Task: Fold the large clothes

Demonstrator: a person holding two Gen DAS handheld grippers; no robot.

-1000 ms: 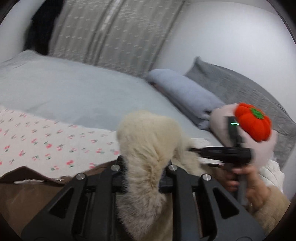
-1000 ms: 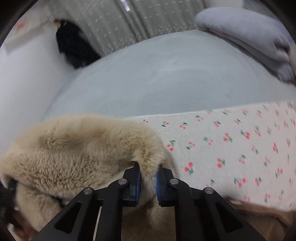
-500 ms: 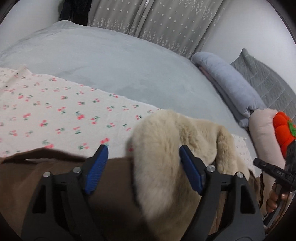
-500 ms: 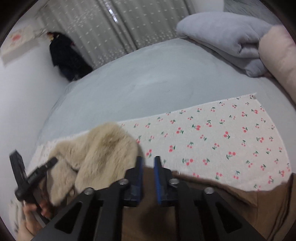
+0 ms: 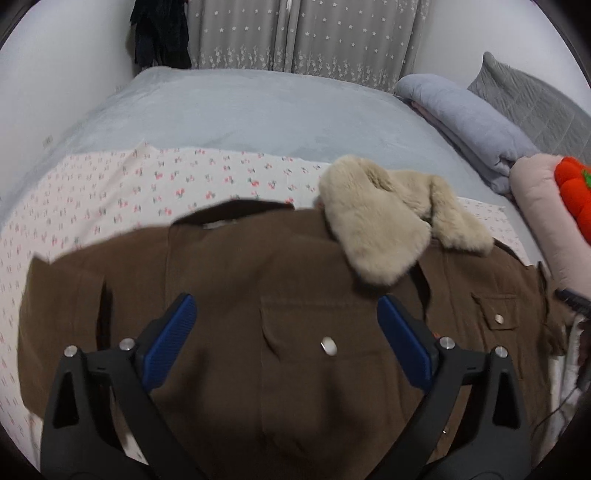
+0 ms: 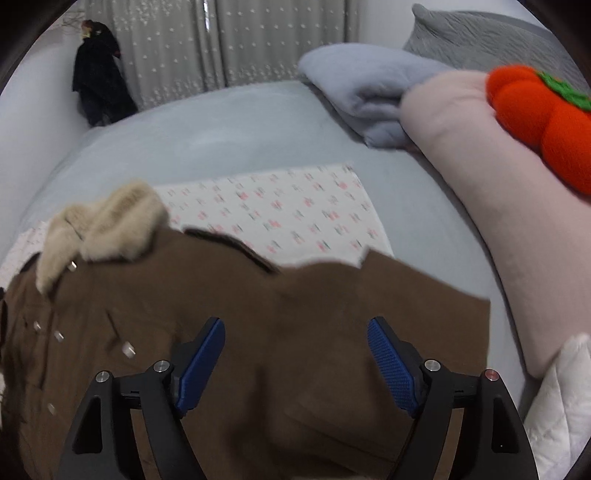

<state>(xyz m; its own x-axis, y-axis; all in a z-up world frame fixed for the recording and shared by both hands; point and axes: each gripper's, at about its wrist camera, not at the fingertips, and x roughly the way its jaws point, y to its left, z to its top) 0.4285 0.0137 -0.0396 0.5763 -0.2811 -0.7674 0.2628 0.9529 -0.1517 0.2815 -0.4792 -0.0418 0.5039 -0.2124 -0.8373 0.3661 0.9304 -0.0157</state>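
Observation:
A brown coat [image 5: 236, 288] with a beige fur collar [image 5: 384, 221] lies spread on a cherry-print cloth [image 5: 110, 192] on the bed. In the right wrist view the coat [image 6: 295, 314] fills the foreground, with the fur collar [image 6: 110, 225] at the left. My left gripper [image 5: 286, 332] is open and empty, above the coat's chest pocket. My right gripper [image 6: 295, 354] is open and empty, above the coat's right part.
The grey bed sheet [image 5: 258, 110] stretches back to grey curtains [image 5: 306, 33]. A rolled blue-grey blanket [image 5: 465, 118], a pink pillow [image 6: 480, 177] and an orange plush pumpkin [image 6: 535, 110] lie at the right. Dark clothing [image 6: 98, 85] hangs at the back left.
Both grippers let go of the fur collar, opened wide and drew back. The collar now rests on the coat's top edge.

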